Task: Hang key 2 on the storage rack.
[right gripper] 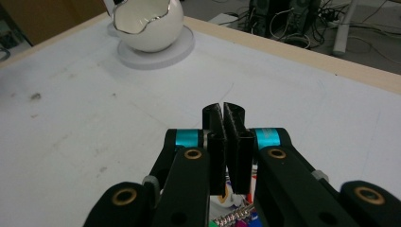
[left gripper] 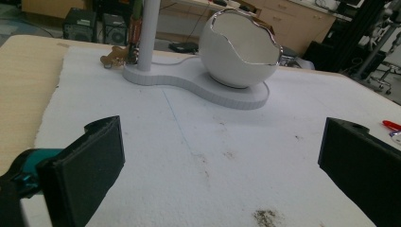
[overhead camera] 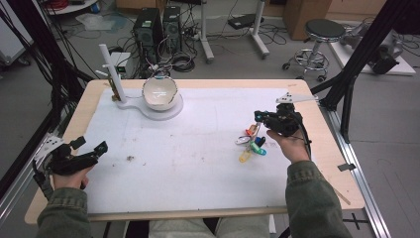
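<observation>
Right gripper (overhead camera: 258, 117) clenched, nothing visibly gripped, hovering just above colourful clips (overhead camera: 251, 143) on white mat (overhead camera: 198, 163).

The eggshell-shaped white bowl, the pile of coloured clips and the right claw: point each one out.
Eggshell-shaped white bowl (overhead camera: 159, 92), high view, on its inner wall.
Pile of coloured clips (overhead camera: 251, 142), high view, on the middle of the pile.
Right claw (right gripper: 226, 124), right gripper view, where its two closed black jaws meet.
</observation>
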A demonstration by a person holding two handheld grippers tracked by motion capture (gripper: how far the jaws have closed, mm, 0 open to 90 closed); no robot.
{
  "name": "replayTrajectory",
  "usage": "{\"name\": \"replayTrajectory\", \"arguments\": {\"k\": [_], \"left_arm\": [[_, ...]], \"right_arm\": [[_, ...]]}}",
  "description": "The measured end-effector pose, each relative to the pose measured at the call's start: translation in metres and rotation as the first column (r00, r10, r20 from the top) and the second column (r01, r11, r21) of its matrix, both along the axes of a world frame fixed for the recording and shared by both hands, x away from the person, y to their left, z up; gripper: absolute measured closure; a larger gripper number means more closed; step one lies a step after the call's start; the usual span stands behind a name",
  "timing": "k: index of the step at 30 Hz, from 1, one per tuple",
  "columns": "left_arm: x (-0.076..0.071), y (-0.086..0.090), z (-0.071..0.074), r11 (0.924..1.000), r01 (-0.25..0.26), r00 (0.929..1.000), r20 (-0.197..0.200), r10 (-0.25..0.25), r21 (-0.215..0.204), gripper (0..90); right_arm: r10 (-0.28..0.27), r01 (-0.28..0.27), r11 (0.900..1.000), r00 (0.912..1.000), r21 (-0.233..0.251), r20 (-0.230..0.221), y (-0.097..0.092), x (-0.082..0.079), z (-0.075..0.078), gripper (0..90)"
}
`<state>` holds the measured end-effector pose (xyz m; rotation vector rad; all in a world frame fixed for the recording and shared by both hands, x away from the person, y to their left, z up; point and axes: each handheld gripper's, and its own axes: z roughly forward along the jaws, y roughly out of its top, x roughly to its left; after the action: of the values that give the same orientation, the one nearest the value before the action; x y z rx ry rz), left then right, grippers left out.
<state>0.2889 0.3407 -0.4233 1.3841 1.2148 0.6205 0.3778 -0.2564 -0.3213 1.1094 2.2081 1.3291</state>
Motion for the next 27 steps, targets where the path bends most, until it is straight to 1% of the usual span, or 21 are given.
{"name": "replayTrajectory", "arguments": {"k": [3, 5, 13, 16, 19, 23, 27], "left_arm": [[0.0, 0.0, 0.0, 1.0, 0.004, 1.0, 0.002, -0.004, -0.001, 1.6], [0.0, 0.0, 0.0, 1.0, 0.007, 1.0, 0.003, -0.007, -0.001, 1.6], [0.0, 0.001, 0.0, 1.0, 0.001, 1.0, 0.006, -0.001, -0.007, 1.7], [-0.002, 0.002, 0.001, 0.9999, -0.005, 0.9999, 0.013, 0.005, -0.01, 1.7], [-0.002, 0.003, 0.001, 0.9999, -0.009, 0.9999, 0.011, 0.009, -0.009, 1.6], [-0.002, 0.004, 0.0, 0.9999, -0.01, 0.9999, 0.012, 0.01, -0.011, 1.6], [-0.002, 0.004, 0.0, 0.9999, -0.007, 0.9999, 0.011, 0.008, -0.012, 1.6]], "right_arm": [[-0.004, 0.004, 1.0, 1.0, 0.001, 0.001, 0.004, 0.001, 0.007, 88.2], [0.001, -0.001, 1.0, 0.9999, 0.003, 0.012, 0.005, 0.002, 0.012, 88.2], [-0.005, 0.004, 0.9991, 0.9999, 0.042, 0.016, 0.011, 0.005, 0.03, 88.2], [-0.004, 0.003, 0.9989, 0.9996, 0.047, 0.028, 0.013, 0.005, 0.036, 88.2], [-0.009, 0.007, 0.9975, 0.9995, 0.07, 0.032, 0.015, 0.006, 0.043, 88.2], [-0.007, 0.005, 0.9979, 0.9993, 0.064, 0.036, 0.017, 0.006, 0.051, 88.2], [-0.006, 0.003, 0.9976, 0.9988, 0.069, 0.049, 0.023, 0.007, 0.064, 88.2]]}}
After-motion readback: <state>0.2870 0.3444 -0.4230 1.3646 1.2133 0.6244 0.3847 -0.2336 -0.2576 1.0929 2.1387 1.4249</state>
